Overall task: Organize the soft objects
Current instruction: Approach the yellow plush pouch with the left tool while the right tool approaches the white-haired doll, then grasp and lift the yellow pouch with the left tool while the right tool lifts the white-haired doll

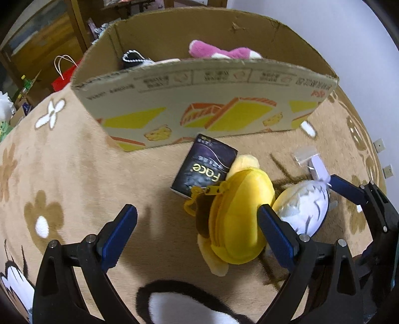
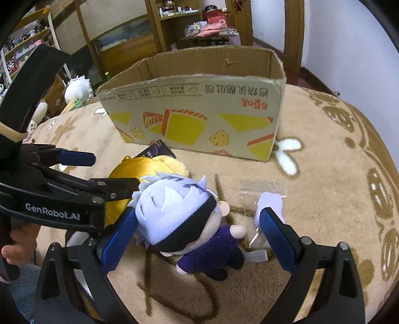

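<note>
A yellow plush pouch (image 1: 239, 219) lies on the beige rug, also in the right wrist view (image 2: 149, 167). My left gripper (image 1: 199, 224) is open, its right finger touching the pouch. A white-haired doll in a purple outfit (image 2: 179, 219) lies beside the pouch, also in the left wrist view (image 1: 304, 206). My right gripper (image 2: 199, 236) is open around the doll. A cardboard box (image 1: 199, 107) stands behind, also in the right wrist view (image 2: 199, 112). It holds a pink plush (image 1: 212, 51) and a dark item (image 1: 132, 59).
A dark "Face" carton (image 1: 204, 167) lies against the pouch in front of the box. A clear plastic wrapper (image 2: 264, 199) lies right of the doll. Shelves (image 2: 189, 15) and a white plush (image 2: 77, 87) stand beyond the rug's edge.
</note>
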The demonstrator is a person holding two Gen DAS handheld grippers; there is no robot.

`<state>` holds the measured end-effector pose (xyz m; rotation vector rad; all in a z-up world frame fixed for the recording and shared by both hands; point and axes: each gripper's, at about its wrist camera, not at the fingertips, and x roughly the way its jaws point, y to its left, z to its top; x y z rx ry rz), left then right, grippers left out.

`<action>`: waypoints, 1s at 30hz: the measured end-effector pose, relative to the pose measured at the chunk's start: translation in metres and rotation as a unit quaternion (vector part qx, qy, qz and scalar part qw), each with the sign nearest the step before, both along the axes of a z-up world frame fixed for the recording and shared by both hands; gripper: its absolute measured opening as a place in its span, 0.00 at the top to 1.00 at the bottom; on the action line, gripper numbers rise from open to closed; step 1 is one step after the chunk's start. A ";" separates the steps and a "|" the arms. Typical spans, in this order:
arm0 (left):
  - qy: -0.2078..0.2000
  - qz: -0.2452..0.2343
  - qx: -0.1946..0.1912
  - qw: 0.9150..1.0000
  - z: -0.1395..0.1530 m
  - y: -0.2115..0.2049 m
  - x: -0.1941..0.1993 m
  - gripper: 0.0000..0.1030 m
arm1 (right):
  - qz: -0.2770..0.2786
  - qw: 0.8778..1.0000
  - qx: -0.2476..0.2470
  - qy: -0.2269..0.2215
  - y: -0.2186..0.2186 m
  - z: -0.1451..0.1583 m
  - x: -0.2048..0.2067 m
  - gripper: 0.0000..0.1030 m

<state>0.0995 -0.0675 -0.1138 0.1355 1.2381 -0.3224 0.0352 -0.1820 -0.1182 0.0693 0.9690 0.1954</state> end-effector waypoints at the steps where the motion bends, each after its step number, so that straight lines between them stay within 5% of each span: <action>1: 0.001 -0.002 0.001 1.000 -0.001 -0.001 0.000 0.07 | 0.002 1.000 0.001 0.003 0.001 -0.001 0.000 0.01; 14: 0.022 0.003 -0.015 1.000 -0.011 -0.004 0.000 0.07 | 0.016 0.999 -0.026 0.043 0.011 -0.021 0.005 0.01; 18: 0.022 0.002 -0.014 1.000 -0.012 -0.005 -0.001 0.08 | 0.022 0.998 -0.029 0.045 0.011 -0.022 0.006 0.09; 23: 0.040 0.005 -0.046 0.998 -0.013 -0.005 -0.003 0.23 | 0.020 0.998 -0.028 0.050 0.011 -0.022 0.005 0.10; 25: 0.044 -0.001 -0.061 0.997 -0.012 -0.004 -0.005 0.39 | 0.019 0.998 -0.027 0.050 0.011 -0.022 0.005 0.10; 27: 0.037 -0.013 -0.063 0.997 -0.008 -0.008 -0.009 0.52 | 0.018 0.998 -0.026 0.050 0.010 -0.022 0.004 0.10; 30: 0.018 -0.031 -0.045 0.998 0.000 -0.015 -0.017 0.57 | 0.015 0.998 -0.022 0.049 0.008 -0.021 0.004 0.11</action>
